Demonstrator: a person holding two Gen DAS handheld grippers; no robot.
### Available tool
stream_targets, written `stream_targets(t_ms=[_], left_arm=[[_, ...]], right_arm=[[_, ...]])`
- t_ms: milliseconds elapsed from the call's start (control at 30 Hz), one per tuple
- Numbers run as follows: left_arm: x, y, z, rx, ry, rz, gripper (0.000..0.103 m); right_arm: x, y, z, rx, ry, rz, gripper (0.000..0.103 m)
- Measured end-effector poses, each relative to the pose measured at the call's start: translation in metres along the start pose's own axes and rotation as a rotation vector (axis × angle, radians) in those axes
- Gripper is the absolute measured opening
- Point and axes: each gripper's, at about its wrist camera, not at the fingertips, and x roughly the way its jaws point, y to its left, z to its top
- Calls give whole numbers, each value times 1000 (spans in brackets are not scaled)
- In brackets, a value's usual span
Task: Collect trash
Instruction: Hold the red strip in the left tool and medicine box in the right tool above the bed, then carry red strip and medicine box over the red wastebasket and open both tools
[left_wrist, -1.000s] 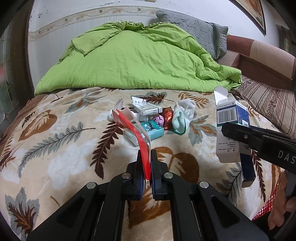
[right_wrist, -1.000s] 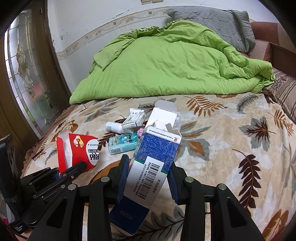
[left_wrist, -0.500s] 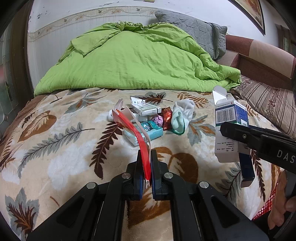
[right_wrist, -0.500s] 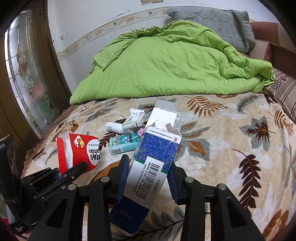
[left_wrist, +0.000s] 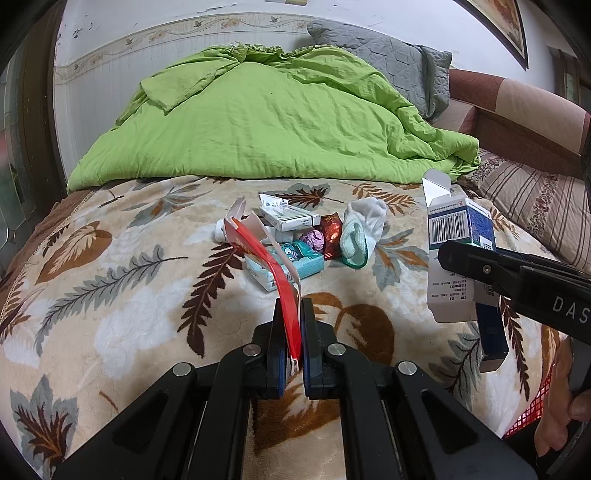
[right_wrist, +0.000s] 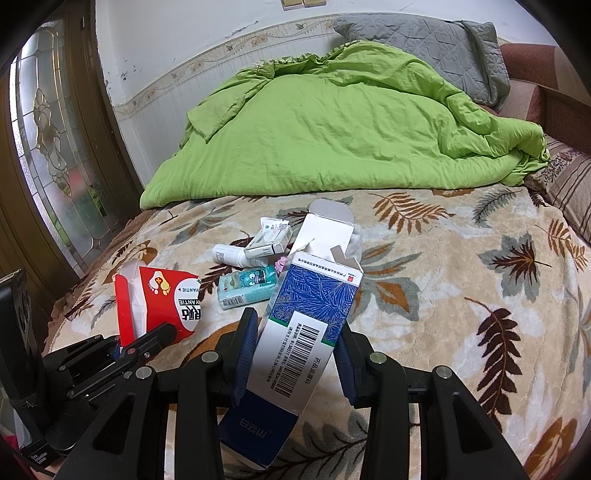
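Observation:
My left gripper (left_wrist: 291, 325) is shut on a flattened red and white carton (left_wrist: 266, 254), held edge-on above the bed; the carton also shows in the right wrist view (right_wrist: 166, 299). My right gripper (right_wrist: 295, 343) is shut on an open blue and white box (right_wrist: 306, 321), also seen at the right of the left wrist view (left_wrist: 454, 254). More trash lies in a pile on the bedspread: a teal cartoon packet (left_wrist: 295, 258), a white box (left_wrist: 288, 218), a white tube (right_wrist: 229, 254), a red-brown wrapper (left_wrist: 330, 236), a purple wad (left_wrist: 312, 238) and a white sock (left_wrist: 362, 229).
A leaf-patterned bedspread (left_wrist: 110, 280) covers the bed. A green quilt (left_wrist: 266, 118) and a grey pillow (left_wrist: 380, 55) are heaped at the back. A striped pillow (left_wrist: 535, 206) lies right. A glass-panelled door (right_wrist: 48, 147) stands left. Red mesh (left_wrist: 532, 406) shows at lower right.
The blue and white box has drifted slightly left and up in the left wrist view. Both grippers keep their hold; the pile has not moved.

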Motion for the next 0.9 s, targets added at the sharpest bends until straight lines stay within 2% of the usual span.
stream_targets(t_ms=[900], left_arm=[[-5, -9, 2, 18, -10, -19, 6]], right_arm=[[-9, 4, 2, 28, -17, 13, 43]])
